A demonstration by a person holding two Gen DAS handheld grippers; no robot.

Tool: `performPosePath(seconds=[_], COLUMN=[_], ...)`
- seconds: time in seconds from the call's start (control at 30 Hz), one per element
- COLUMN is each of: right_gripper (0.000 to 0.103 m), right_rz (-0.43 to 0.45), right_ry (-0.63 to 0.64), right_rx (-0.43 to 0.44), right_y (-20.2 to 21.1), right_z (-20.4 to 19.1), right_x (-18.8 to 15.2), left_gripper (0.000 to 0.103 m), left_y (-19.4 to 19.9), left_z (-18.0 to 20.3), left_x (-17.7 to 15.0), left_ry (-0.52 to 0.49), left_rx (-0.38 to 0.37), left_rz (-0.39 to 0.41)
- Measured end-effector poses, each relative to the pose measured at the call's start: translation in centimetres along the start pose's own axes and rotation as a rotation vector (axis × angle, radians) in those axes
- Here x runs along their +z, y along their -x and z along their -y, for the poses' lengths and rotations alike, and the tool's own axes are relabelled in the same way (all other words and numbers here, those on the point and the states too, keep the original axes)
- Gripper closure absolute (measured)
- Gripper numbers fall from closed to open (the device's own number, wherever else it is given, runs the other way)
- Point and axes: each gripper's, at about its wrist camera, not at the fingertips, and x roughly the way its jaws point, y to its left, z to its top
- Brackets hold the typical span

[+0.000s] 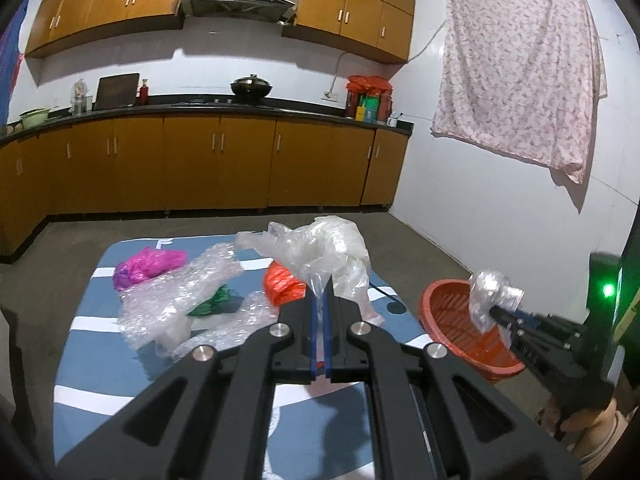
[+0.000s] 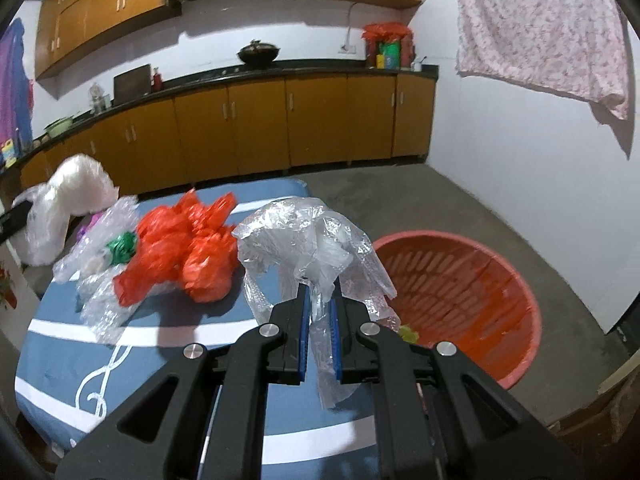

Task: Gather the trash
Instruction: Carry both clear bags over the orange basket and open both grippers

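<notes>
Nearest you, your left tool [image 1: 320, 292] was clamped shut on a clear plastic bag [image 1: 320, 248], which billowed up above its blue pads. Your right tool [image 2: 320, 300] was likewise closed tight on a second clear plastic bag [image 2: 308, 236], with a loose tail of film hanging down between the fingers. In the left wrist view, the right tool [image 1: 496, 312] showed at the far right, its bag held over the near rim of the red basket [image 1: 444, 292].

Beneath both tools lay the surface [image 2: 72, 364], covered in blue cloth with white stripes and a music clef. On it, further out, sat the remaining trash: a crumpled red plastic bag [image 2: 188, 252] in the middle, a sheet of bubble wrap [image 1: 180, 296] to its left, a small green scrap [image 2: 122, 246] among the wrap, and a magenta bag [image 1: 144, 266] at the far left.

The red basket [image 2: 460, 292] stood on the concrete floor just right of the surface.

Farthest away ran wooden kitchen cabinets [image 1: 220, 164] under a dark counter, and a floral sheet [image 1: 520, 76] hung on the right wall.
</notes>
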Motion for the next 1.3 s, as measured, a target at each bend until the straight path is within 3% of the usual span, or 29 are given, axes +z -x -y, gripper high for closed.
performPosePath(seconds=[0.6,0.9,1.3], right_gripper=[0.093,0.093,0.093], right_rz=[0.025,0.015,0.009], right_ry=[-0.108,-0.173,-0.234], right_rx=[-0.153,-0.193,-0.200], right_y=[0.6,0.0,-2.1], right_z=[8.2,11.8,13.4], right_x=[1.4,1.0,1.2], left_gripper=[0.099,0.099,0.099], left_y=[-6.5,-10.0,-13.5], left_z=[10.2,14.9,18.7], left_x=[-0.3,-1.5,-2.6], left_ry=[-0.097,-0.153,-0.196], left_rx=[-0.156,-0.226,-0.286], left_rz=[-0.043,-0.084,-0.124])
